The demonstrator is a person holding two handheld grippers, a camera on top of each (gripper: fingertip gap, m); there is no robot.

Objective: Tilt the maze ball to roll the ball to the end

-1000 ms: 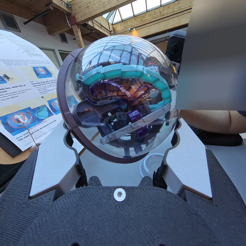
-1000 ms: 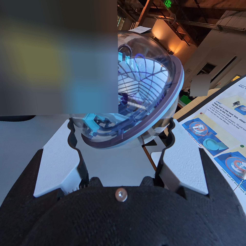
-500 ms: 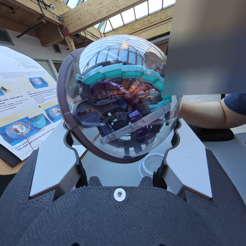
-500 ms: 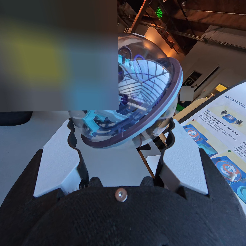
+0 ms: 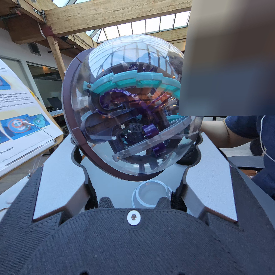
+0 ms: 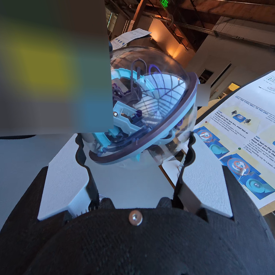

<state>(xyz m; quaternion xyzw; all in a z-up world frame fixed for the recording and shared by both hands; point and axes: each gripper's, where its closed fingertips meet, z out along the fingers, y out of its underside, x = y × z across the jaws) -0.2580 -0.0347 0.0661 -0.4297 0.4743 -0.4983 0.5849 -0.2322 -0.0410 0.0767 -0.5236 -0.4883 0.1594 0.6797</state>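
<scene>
Clear plastic maze ball (image 5: 131, 113), purple-rimmed, teal and purple tracks inside, clamped between left gripper (image 5: 136, 148) and right gripper (image 6: 134, 147), raised above grey table (image 6: 126, 181); printed instruction sheet (image 6: 244, 134) far right.

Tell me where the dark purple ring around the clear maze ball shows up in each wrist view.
Left wrist view: the dark purple equator ring arcs down the left edge of the clear plastic maze ball and under it.
Right wrist view: the ring slants from upper right to lower left.
Shared landmark: the printed instruction sheet, left in one, right in the other.
</scene>
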